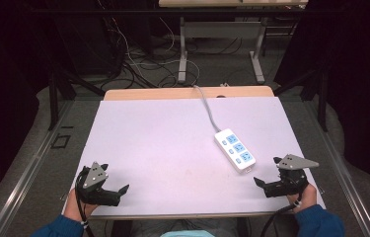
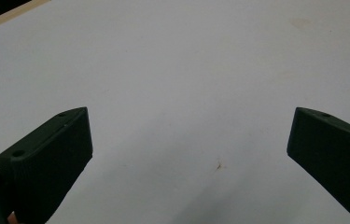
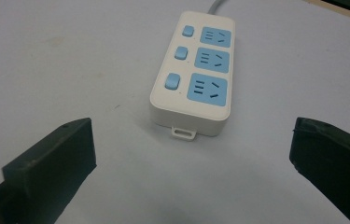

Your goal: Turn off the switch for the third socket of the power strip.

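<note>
High view: a white power strip (image 1: 235, 150) lies right of centre on the pale surface (image 1: 163, 133), its cord running to the far edge. The right tongs (image 1: 264, 183), jaws wide apart, sit just beside its near end. The left tongs (image 1: 118, 193), also apart, rest near the front edge over bare surface.

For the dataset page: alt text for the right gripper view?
A white power strip with three blue sockets and three blue switches lies on a pale table, just ahead of the open right gripper, whose black jaws stand wide apart. Its grey cable leaves at the top.
</note>
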Demonstrator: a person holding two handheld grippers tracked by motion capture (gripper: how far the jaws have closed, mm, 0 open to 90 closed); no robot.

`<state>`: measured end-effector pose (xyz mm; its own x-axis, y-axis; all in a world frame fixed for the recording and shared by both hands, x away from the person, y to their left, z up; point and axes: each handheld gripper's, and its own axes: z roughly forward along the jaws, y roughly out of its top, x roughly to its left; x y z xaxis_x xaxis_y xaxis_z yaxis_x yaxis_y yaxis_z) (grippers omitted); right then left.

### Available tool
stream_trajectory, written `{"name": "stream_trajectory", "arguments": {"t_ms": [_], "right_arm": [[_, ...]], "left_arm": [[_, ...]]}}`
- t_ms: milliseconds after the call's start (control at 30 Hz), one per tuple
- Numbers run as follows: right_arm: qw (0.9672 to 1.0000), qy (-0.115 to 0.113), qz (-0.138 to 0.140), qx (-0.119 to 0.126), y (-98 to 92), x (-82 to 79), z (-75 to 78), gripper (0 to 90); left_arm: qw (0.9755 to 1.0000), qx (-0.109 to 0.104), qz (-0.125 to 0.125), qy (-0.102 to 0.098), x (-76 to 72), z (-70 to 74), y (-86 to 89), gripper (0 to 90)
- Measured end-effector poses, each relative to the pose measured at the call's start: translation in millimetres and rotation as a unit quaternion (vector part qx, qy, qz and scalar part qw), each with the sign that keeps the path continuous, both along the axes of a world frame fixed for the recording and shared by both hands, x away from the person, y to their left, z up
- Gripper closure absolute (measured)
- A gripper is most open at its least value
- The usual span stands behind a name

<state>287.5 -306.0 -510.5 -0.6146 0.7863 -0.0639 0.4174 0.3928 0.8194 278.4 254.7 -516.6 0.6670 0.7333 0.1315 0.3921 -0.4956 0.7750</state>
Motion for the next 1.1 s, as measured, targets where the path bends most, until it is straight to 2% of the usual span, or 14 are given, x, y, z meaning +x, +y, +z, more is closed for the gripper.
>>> {"name": "stream_trajectory", "arguments": {"t_ms": [133, 367, 433, 500, 600, 833, 867, 1100], "right_arm": [[1.0, -0.001, 0.003, 0.002, -0.7, -0.8, -2.1, 0.0], [1.0, 0.0, 0.005, 0.001, -0.5, -3.0, -3.3, 0.0], [0.9999, 0.009, 0.007, -0.002, -0.9, -3.7, -2.8, 0.0], [1.0, 0.002, 0.009, -0.003, -1.1, -3.4, -3.4, 0.0], [1.0, 0.005, 0.003, -0.001, -0.6, -4.9, -3.7, 0.0], [0.9999, 0.005, 0.009, -0.002, -0.4, -4.3, -4.0, 0.0], [0.9999, 0.013, 0.009, -0.004, -0.2, -4.8, -3.4, 0.0], [0.9999, 0.011, 0.008, -0.003, 0.2, -4.7, -3.3, 0.0]], "left_arm": [[1.0, -0.005, 0.001, 0.004, -0.3, -0.3, 0.0, 0.1], [1.0, 0.001, 0.001, 0.001, 0.5, 0.1, 1.4, 0.2], [1.0, -0.003, 0.002, 0.004, 0.1, -0.2, 1.1, 0.2], [1.0, 0.0, 0.001, 0.003, 0.7, -0.1, 1.5, 0.2], [1.0, -0.001, 0.001, 0.003, 0.7, -0.1, 1.4, 0.2], [1.0, -0.003, 0.003, 0.004, 0.7, -0.4, 1.0, 0.2], [1.0, -0.002, 0.001, 0.004, 0.8, -0.4, 0.9, 0.2], [1.0, -0.002, 0.002, 0.003, 1.7, -0.9, 0.8, 0.2]]}}
